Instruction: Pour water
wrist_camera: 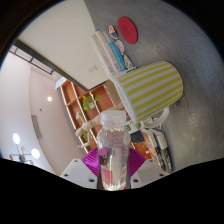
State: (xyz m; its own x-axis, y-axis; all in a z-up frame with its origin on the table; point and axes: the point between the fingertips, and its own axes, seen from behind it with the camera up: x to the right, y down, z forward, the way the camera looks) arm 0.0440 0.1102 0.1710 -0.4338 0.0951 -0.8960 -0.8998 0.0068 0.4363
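My gripper [113,165] is shut on a clear plastic water bottle [113,150], with the magenta pads [92,160] pressed against both of its sides. The bottle's neck points away from me toward a yellow-and-white striped cup [152,88] just beyond it. The whole view is tilted steeply, so the cup appears on its side, its open mouth facing the bottle's top. Some water shows in the lower part of the bottle. Whether a cap is on the bottle is unclear.
The cup rests on a grey table surface [170,30]. A red round lid or disc [128,28] and a blue-and-white item [118,45] lie farther along it. A wooden shelf unit [85,105] with coloured objects stands against a white wall in the background.
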